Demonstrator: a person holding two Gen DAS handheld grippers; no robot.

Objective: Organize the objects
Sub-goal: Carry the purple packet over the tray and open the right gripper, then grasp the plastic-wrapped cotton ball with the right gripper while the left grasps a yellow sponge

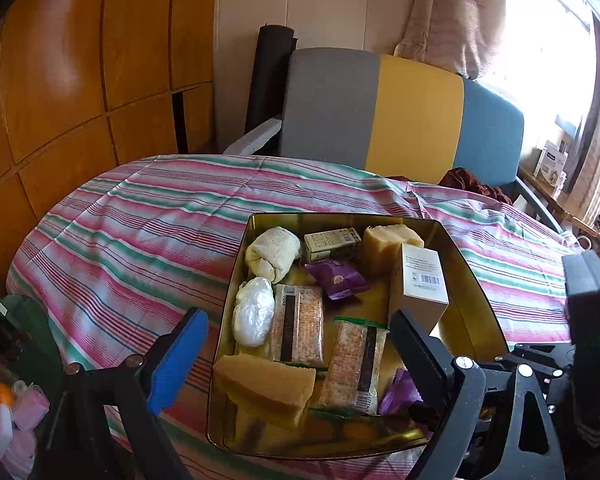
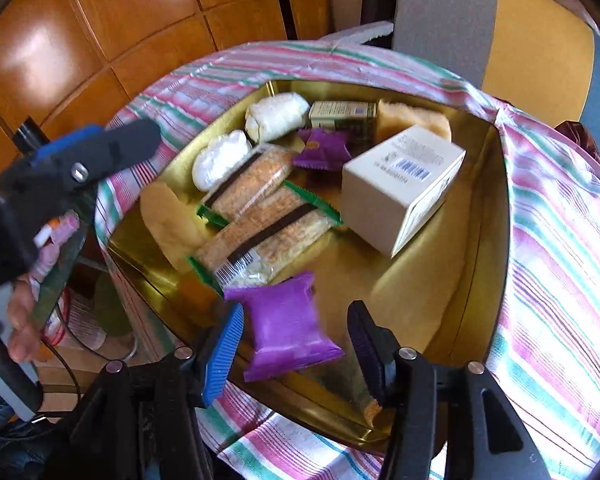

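Note:
A gold tin tray (image 1: 476,280) (image 2: 484,216) on the striped cloth holds snacks: two cracker packs (image 1: 298,322) (image 2: 268,232), sponge cake pieces (image 1: 268,390), a white box (image 1: 420,284) (image 2: 400,184), a rolled towel (image 1: 274,252), a white pouch (image 1: 254,310) and purple packets (image 1: 336,278). My left gripper (image 1: 300,356) is open over the tray's near end. My right gripper (image 2: 296,348) is open, with a purple packet (image 2: 288,324) lying between its fingers, not squeezed. The left gripper also shows in the right wrist view (image 2: 100,152).
A striped cloth (image 1: 140,232) covers the table. A grey, yellow and blue chair (image 1: 400,120) stands behind it. Wooden cabinets (image 1: 80,60) are at left. Clutter and small bottles (image 1: 8,412) sit low left of the table.

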